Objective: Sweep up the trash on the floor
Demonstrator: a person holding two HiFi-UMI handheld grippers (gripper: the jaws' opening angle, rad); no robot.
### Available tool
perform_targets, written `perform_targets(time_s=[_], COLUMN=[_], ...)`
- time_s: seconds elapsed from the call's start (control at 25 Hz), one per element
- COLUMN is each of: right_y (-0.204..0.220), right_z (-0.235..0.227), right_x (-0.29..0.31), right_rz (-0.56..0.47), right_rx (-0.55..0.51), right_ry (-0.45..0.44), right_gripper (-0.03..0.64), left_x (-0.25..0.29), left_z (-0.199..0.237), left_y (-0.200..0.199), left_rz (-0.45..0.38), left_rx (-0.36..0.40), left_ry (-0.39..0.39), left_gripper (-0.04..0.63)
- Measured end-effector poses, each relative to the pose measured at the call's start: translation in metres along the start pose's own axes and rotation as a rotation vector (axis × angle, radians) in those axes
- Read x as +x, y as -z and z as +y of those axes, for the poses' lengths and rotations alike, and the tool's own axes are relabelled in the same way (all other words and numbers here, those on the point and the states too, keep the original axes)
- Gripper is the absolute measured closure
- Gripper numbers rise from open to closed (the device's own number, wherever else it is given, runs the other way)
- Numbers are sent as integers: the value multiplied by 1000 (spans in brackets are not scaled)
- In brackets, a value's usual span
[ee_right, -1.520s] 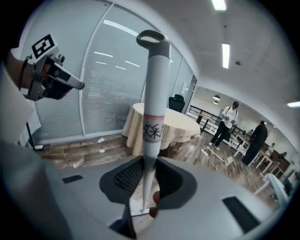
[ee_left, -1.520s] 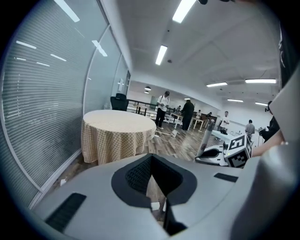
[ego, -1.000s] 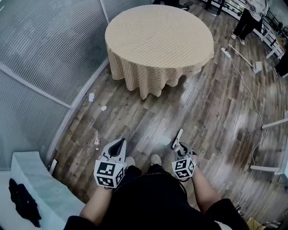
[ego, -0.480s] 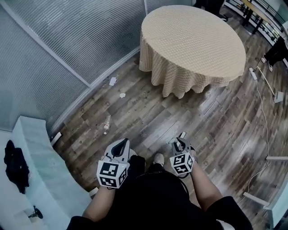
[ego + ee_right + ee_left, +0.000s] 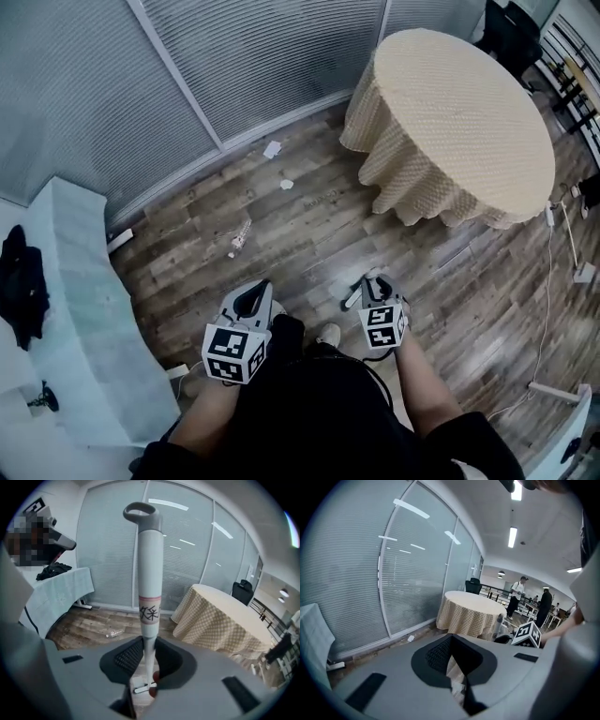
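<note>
White plastic shaft, a pink band with black characters, a grey loop at its far end: the handle (image 5: 150, 573) is clamped between the jaws of the right tool (image 5: 149, 645); the left tool (image 5: 451, 644) has its jaws together on nothing. Seen from the head view, the trash lies on the wooden floor (image 5: 441, 281) at about eleven o'clock from both tools: a crushed clear bottle (image 5: 240, 236) nearest; paper scraps (image 5: 272, 148) beyond it, near the glass partition (image 5: 262, 56). A round cloth-draped worktop (image 5: 459, 122) stands at one o'clock; a pale-covered worktop (image 5: 75, 300) at nine. In the right gripper view the handle's long axis runs along the jaws toward twelve o'clock, loop end away from the tool.
</note>
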State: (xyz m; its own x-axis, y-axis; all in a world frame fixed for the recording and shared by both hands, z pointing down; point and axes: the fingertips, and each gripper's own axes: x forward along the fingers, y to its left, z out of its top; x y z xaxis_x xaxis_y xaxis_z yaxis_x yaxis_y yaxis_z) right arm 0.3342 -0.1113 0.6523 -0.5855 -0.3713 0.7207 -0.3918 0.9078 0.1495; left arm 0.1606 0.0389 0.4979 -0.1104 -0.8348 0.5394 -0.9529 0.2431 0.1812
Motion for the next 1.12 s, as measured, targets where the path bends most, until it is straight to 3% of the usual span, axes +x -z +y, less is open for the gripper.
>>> perform_targets(time_s=[0.48,1.12], right_y=[-136,-332], right_z=[76,224], right_x=[97,178], right_rz=[-61,-197], right_rx=[27,-170], right_ry=[-51,-258], right_gripper=[526,526], left_x=[-11,-50], left_z=[127,262], left_y=[-1,14], left_rz=[-8,-70], left_rx=[-87,-226], left_ry=[-73,-210], left_gripper=[600,600])
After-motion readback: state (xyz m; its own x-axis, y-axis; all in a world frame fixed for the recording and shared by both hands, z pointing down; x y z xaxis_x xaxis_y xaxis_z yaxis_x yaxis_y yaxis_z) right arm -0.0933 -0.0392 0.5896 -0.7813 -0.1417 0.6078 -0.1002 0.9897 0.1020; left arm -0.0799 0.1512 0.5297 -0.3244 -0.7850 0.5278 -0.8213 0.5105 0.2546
